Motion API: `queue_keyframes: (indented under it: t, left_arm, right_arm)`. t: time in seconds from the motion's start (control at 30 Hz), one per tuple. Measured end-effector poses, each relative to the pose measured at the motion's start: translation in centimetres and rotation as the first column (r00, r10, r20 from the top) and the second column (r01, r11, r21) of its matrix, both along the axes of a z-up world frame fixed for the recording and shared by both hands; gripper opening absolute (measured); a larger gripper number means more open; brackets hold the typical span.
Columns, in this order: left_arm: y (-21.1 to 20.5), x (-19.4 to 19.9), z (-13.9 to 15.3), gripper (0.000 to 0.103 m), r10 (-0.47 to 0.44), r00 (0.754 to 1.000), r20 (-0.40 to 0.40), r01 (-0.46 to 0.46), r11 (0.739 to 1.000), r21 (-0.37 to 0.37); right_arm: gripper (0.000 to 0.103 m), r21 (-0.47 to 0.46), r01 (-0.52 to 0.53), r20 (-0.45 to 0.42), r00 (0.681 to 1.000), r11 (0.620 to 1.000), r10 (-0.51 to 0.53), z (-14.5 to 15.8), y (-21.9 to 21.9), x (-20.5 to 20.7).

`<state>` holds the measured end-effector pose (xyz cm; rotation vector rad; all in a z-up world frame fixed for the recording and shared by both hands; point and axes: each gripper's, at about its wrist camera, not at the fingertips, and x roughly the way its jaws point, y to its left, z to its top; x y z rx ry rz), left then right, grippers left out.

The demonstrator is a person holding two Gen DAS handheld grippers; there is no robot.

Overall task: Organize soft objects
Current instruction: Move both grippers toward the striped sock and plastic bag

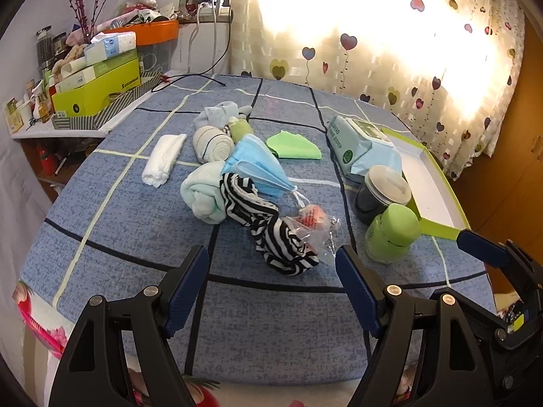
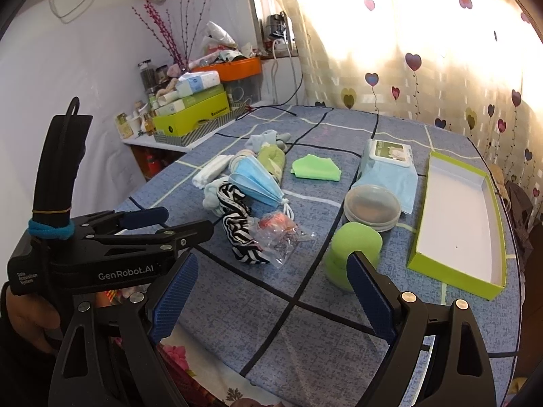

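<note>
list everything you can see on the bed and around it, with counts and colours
face masks: few, blue, pile centre
striped cloth: 1, black-white, pile front
white towel: 1, pile's left
green cloth: 1, flat, behind pile
plastic bag: 1, clear, beside striped cloth
wet wipes pack: 1, pale blue
round container: 1, clear-lidded
green jar: 1, near front
tray box: 1, lime, empty, right
left gripper: open
right gripper: open

heart-print curtain (image 1: pixel 390 34), cluttered side shelf (image 2: pixel 163 142)
</note>
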<state>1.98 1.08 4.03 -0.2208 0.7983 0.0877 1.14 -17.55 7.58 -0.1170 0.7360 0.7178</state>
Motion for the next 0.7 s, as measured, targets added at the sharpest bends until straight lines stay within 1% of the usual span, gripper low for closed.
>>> queue_keyframes:
  t: [0.2,0.4,0.6,0.67,0.7]
  left_arm:
    - [-0.4,0.3,-0.2,0.078,0.001,1.000,0.000,-0.001,1.000,-0.014]
    - [-0.4,0.9,-0.8,0.078,0.007,1.000,-0.021,-0.007,1.000,-0.020]
    - [-0.3,1.4,-0.6,0.078,0.014,1.000,-0.017,-0.014,1.000,-0.002]
    - [-0.1,1.4,-0.6,0.078,0.019,1.000,-0.017,-0.019,1.000,-0.007]
    - [0.0,1.4,-0.7,0.078,0.023,1.000,-0.017,-0.023,1.000,-0.009]
  right_arm:
    - [0.090,-0.009,0.002,-0.012,1.000,1.000,-0.002,-0.4,-0.4,0.3]
    - [0.090,-0.023,-0.008,-0.024,1.000,1.000,0.007,-0.9,0.1,1.1]
    - [0.090,-0.025,-0.013,-0.016,1.000,1.000,0.013,-0.8,0.4,1.6]
    - [0.082,-0.032,-0.015,-0.015,1.000,0.999,0.015,-0.8,0.6,1.8]
    - [0.080,-0.037,-0.021,-0.019,1.000,0.999,0.020,-0.8,0.8,1.9]
